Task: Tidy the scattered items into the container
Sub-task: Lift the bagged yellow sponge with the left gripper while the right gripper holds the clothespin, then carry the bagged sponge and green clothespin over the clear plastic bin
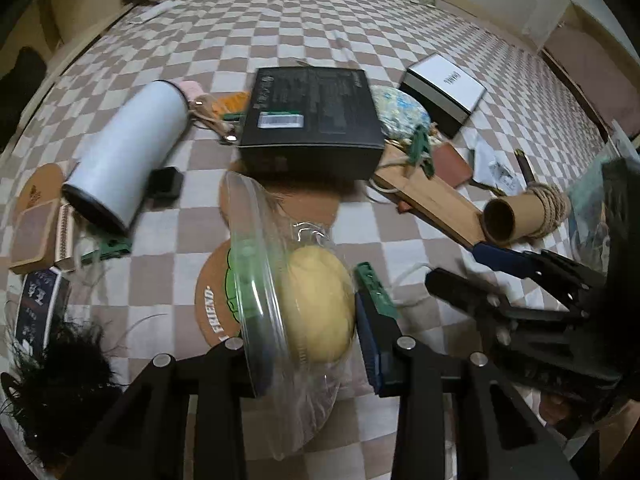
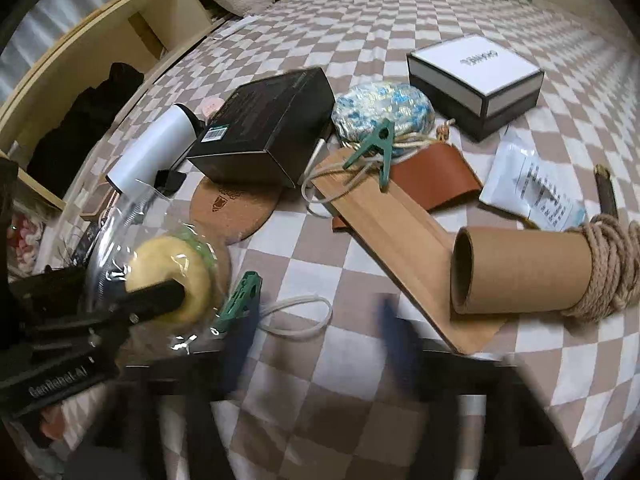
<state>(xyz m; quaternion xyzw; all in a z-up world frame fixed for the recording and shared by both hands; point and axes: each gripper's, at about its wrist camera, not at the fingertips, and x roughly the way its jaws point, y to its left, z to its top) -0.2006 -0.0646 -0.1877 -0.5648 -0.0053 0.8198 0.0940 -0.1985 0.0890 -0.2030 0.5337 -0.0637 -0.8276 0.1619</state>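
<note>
My left gripper is shut on a yellow round sponge in a clear plastic bag, held just above the checkered bed; it also shows in the right wrist view. My right gripper is open and empty, its blue fingertips blurred, hovering over the bedspread beside a green clothespin and a white cord loop. It shows at the right of the left wrist view. No container is clearly in view.
Scattered on the bed: a black box, a white bottle, cork coasters, a wooden board, a cardboard tube with rope, a white-lidded box, a brown leather piece, a black feathery item. A shelf stands left.
</note>
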